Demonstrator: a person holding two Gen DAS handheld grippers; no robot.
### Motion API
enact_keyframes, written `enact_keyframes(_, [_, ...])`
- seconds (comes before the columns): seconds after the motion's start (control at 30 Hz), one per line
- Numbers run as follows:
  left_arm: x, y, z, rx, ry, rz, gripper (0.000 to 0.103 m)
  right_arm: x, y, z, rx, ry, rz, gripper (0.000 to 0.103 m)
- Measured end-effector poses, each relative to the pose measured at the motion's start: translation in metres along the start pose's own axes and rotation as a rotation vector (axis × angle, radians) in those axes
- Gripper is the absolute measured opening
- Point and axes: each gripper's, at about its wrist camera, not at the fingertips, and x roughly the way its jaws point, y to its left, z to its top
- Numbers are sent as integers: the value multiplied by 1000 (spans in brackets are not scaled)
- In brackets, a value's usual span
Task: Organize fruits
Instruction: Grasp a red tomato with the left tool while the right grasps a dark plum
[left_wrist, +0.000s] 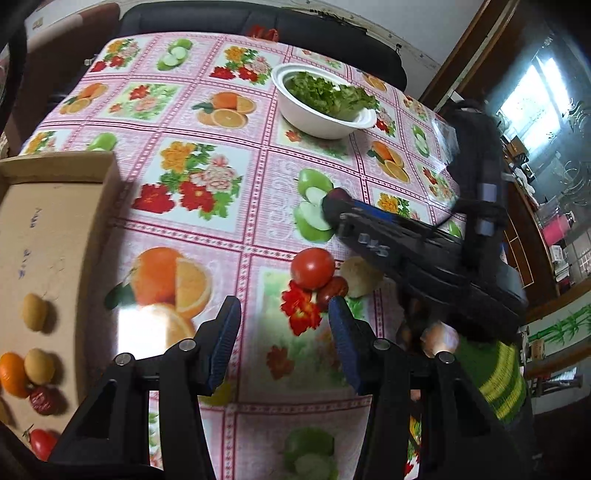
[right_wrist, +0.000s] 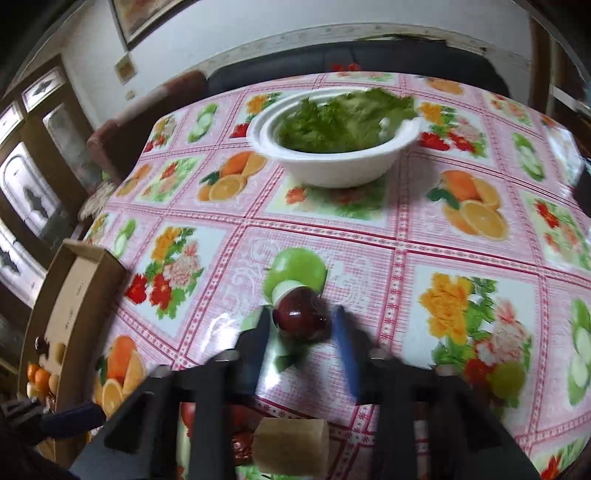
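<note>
My right gripper (right_wrist: 301, 326) is shut on a dark red, plum-like fruit (right_wrist: 301, 317), just above the tablecloth's printed green apple. The left wrist view shows the same fruit (left_wrist: 338, 194) at that gripper's tip. My left gripper (left_wrist: 284, 325) is open with nothing between its fingers. Just beyond its tips lie a red tomato (left_wrist: 312, 267), a small red date (left_wrist: 332, 291) and a pale round piece (left_wrist: 360, 277). A cardboard box (left_wrist: 55, 229) on the left holds yellowish fruits (left_wrist: 35, 312), an orange (left_wrist: 13, 373), a date (left_wrist: 42, 400) and a tomato (left_wrist: 40, 443).
A white bowl (left_wrist: 321, 125) of green lettuce (left_wrist: 328, 92) stands at the far side of the fruit-patterned table (left_wrist: 207, 229). A person's hand (left_wrist: 439, 338) and green striped sleeve (left_wrist: 491, 376) are at the right. Dark chairs stand behind the table.
</note>
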Motion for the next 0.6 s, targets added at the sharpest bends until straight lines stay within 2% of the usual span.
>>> enact_keyframes(0.17, [20,-10,11,-7,26,-35,47,-39,-22,-2,86,-82,8,28])
enact_keyframes(0.37, [43,-21,20,9,43,-14,47,-86,-37,-10,163,-155,26,28])
enact_keyframes(0.4, [45,-21,21,9,43,-8,44,-93,-37,-13,168,-163,30,28])
enact_keyframes(0.43, [48,-21,20,8,49,-6,34,-99,-37,-17,171,-169,38,28])
enact_keyframes(0.6, [46,-17,17,7,38,5,32,-119,-32,-32,177,-186,61,28])
